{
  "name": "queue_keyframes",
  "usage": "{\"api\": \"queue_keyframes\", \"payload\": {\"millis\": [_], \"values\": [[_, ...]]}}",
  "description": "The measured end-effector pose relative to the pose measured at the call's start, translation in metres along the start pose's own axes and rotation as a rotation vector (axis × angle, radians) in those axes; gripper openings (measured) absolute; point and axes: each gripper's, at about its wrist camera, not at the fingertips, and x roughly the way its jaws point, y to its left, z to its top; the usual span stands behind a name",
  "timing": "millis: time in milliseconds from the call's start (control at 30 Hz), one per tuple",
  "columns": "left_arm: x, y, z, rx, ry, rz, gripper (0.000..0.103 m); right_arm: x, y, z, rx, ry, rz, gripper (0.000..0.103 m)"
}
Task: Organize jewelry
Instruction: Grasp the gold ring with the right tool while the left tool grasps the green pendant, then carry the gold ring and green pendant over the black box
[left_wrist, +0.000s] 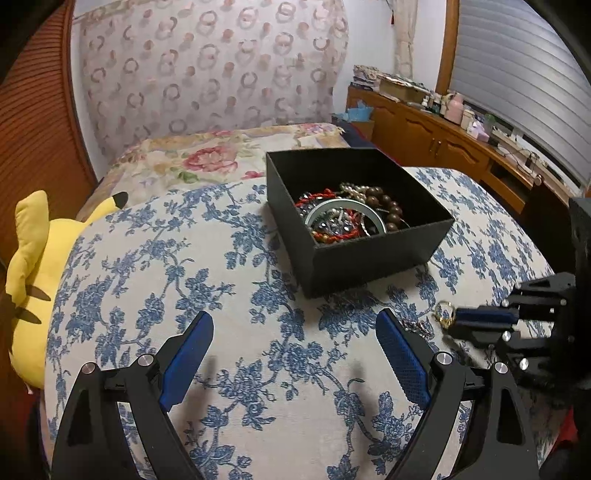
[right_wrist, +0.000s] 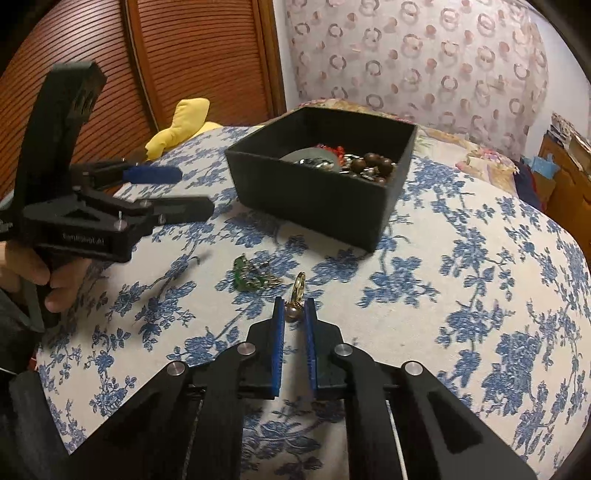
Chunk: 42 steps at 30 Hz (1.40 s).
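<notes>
A black open box (left_wrist: 373, 254) (right_wrist: 317, 206) sits on the blue floral cloth and holds bracelets, bead strings and a silver bangle (left_wrist: 345, 216). My right gripper (right_wrist: 294, 308) is shut on a gold ring with a pearl (right_wrist: 295, 300), just above the cloth in front of the box; it also shows in the left wrist view (left_wrist: 456, 318) with the ring (left_wrist: 445, 314) at its tips. A green and gold jewelry piece (right_wrist: 253, 277) lies on the cloth left of the ring. My left gripper (left_wrist: 295, 354) is open and empty over the cloth, near the box's front.
A yellow plush toy (left_wrist: 33, 273) lies at the left edge of the cushion. A floral bedspread (left_wrist: 207, 158) lies behind the box. A wooden sideboard (left_wrist: 443, 140) with clutter stands at the right. A wooden slatted door (right_wrist: 166, 55) stands at the left.
</notes>
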Motion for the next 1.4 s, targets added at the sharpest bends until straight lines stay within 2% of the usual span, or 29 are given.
{"api": "queue_keyframes", "payload": {"millis": [567, 633, 900, 967, 1000, 1100, 1400], "values": [[0.012, -0.049, -0.007, 0.114, 0.050, -0.071, 0.085, -0.026, -0.031, 0.000, 0.043, -0.074, -0.042, 0.012], [0.013, -0.053, -0.008, 0.126, 0.055, -0.077, 0.073, -0.026, -0.032, 0.001, 0.045, -0.075, -0.040, 0.012], [0.019, -0.068, -0.012, 0.181, 0.071, -0.079, 0.048, -0.026, -0.033, 0.000, 0.046, -0.076, -0.040, 0.012], [0.018, -0.068, -0.012, 0.181, 0.068, -0.085, 0.038, -0.026, -0.034, 0.000, 0.045, -0.076, -0.039, 0.012], [0.017, -0.068, -0.012, 0.181, 0.067, -0.085, 0.028, -0.026, -0.035, 0.000, 0.044, -0.077, -0.039, 0.012], [0.016, -0.066, -0.011, 0.169, 0.074, -0.102, 0.014, -0.027, -0.036, 0.001, 0.042, -0.080, -0.039, 0.012], [0.002, -0.054, 0.002, 0.122, 0.039, -0.114, 0.014, -0.036, -0.034, 0.014, 0.029, -0.110, -0.039, 0.012]]}}
